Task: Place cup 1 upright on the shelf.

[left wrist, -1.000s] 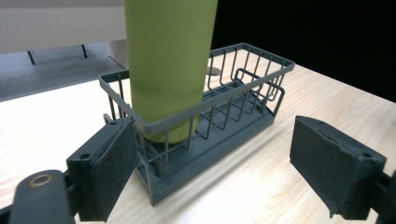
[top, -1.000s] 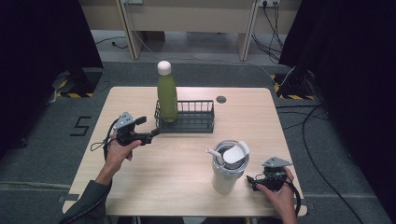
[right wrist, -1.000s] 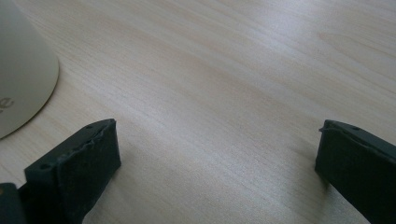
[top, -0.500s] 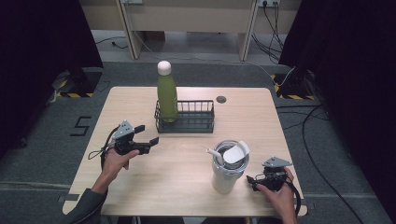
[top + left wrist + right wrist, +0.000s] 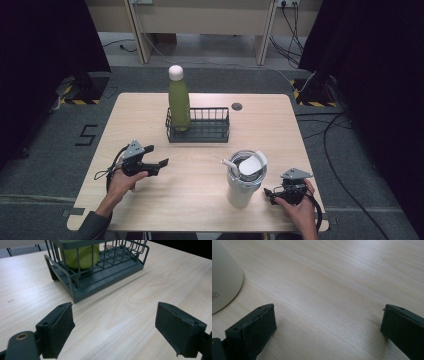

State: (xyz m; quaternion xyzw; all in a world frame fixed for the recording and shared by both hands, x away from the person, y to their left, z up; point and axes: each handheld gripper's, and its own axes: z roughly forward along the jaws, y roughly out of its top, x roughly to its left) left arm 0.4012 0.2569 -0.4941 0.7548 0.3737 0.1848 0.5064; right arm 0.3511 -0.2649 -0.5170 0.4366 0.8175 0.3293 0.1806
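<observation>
A green bottle point(image 5: 178, 102) with a white cap stands upright in the left end of a dark wire basket point(image 5: 210, 131) at the table's middle back. My left gripper point(image 5: 157, 155) is open on the near left, apart from the basket and pointing toward it. In the left gripper view its jaws point(image 5: 116, 316) are wide apart over bare wood, with the basket point(image 5: 100, 277) and the bottle point(image 5: 80, 255) ahead. A white tumbler point(image 5: 243, 185) with a lid and straw stands front right. My right gripper point(image 5: 269, 195) rests open just right of it, empty point(image 5: 327, 320), beside the tumbler's base point(image 5: 223, 280).
The wooden table point(image 5: 145, 115) has a small round cable hole point(image 5: 237, 106) at the back. Cables trail on the floor at the right point(image 5: 335, 135). Bare wood lies between the basket and the tumbler.
My left gripper has drawn back from the basket's left front corner toward the near edge, still open. The right gripper, bottle, basket and tumbler have not moved.
</observation>
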